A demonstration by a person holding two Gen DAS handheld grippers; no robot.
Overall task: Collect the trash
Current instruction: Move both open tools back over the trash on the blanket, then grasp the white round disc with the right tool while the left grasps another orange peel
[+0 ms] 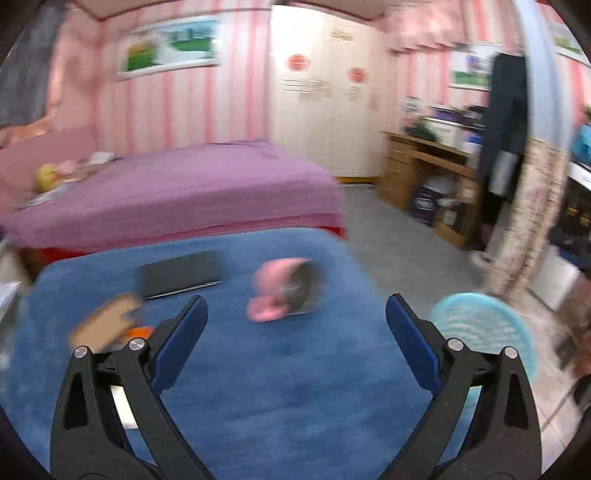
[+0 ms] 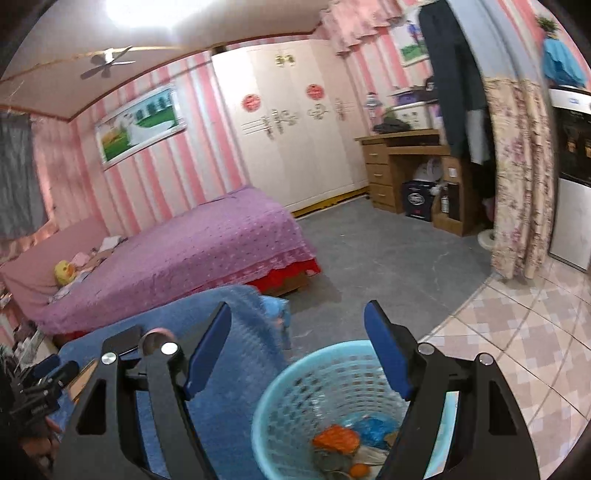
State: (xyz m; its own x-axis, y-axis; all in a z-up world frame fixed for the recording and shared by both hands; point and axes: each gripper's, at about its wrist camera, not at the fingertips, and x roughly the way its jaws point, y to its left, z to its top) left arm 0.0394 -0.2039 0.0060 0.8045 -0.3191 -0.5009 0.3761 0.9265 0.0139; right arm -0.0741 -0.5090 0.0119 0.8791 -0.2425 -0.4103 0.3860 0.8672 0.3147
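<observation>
Left tool [image 1: 295,317] spread wide, empty, above blue surface [image 1: 280,387]. Right tool [image 2: 297,325] spread, empty, over turquoise basket [image 2: 295,391] holding trash [image 2: 336,437].

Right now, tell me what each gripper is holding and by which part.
Nothing is held. The left gripper is open above the blue cloth; the right gripper is open over the turquoise basket, with trash lying inside.

Bright indoor light — a glaring white ceiling lamp [image 2: 142,11] blows out the right view; the left view is motion-blurred, both fisheye-curved with dark corners.
</observation>
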